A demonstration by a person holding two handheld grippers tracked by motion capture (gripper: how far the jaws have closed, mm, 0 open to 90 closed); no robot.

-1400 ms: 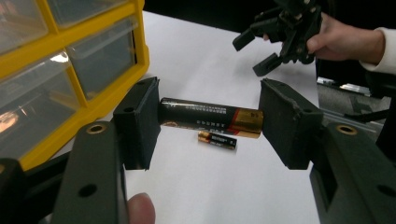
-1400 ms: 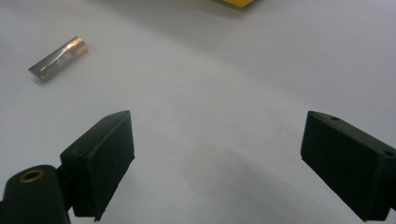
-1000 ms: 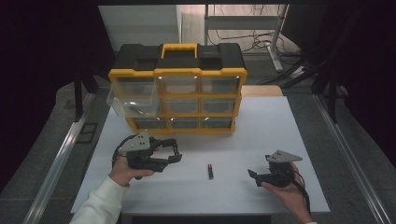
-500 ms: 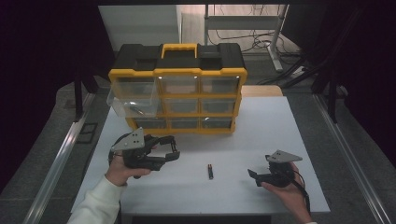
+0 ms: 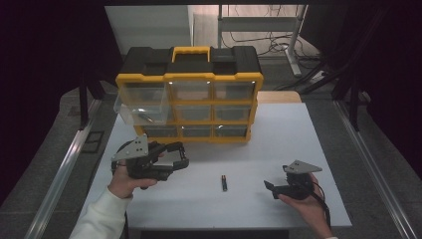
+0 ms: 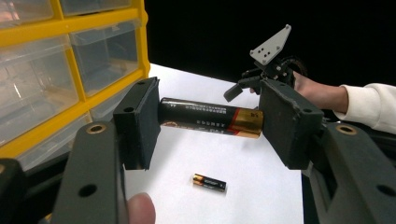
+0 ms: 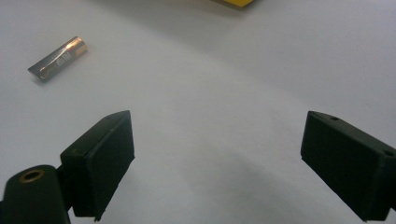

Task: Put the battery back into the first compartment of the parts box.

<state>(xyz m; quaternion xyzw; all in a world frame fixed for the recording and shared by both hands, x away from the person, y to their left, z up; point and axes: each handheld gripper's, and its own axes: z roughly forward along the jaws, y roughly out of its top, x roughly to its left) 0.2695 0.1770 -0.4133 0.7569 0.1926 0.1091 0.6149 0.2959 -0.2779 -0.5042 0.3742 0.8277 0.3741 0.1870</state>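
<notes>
Left gripper view: a rigid, light, smooth battery (image 6: 210,119) is clamped end-to-end by the left gripper (image 6: 212,122), beside the organizer (image 6: 56,70); slippage is judged possible.

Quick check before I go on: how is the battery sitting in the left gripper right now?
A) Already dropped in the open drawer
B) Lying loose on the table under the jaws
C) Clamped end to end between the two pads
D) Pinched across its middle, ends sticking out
C: in the left gripper view the held battery spans the left gripper pad to pad, above the table, where a second battery lies.
</notes>
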